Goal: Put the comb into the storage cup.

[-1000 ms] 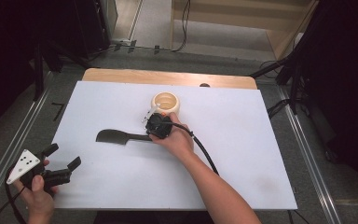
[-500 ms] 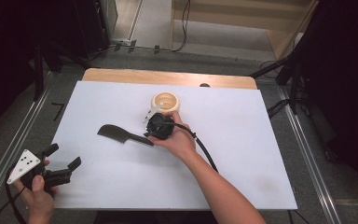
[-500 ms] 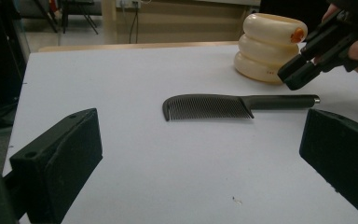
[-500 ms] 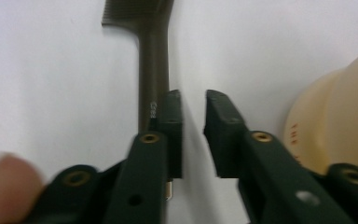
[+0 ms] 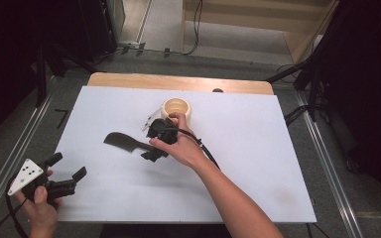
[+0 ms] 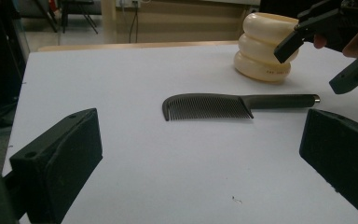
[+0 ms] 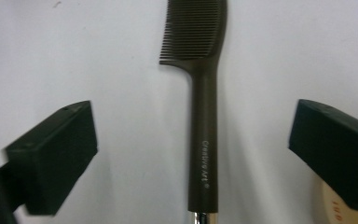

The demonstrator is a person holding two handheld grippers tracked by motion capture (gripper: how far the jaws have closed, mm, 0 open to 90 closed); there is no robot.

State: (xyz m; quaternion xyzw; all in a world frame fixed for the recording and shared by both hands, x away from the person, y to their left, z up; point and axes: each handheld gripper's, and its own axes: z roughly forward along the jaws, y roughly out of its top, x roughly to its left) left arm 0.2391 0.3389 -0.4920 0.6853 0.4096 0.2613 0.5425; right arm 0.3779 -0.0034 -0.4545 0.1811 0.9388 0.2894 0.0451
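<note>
Rising off the comb (image 7: 204, 116), the right gripper (image 5: 155, 144) is spreading its jaws wide, leaving it lying flat on the white table (image 5: 258, 163) beside a cream ribbed cup (image 5: 176, 109); the left gripper (image 5: 64, 174) is idling open.

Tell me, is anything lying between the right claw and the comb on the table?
Nothing visible does. The right claw hangs open directly over the comb, its handle lying on bare white table between the jaws. The cream holder stands off to the side.
</note>
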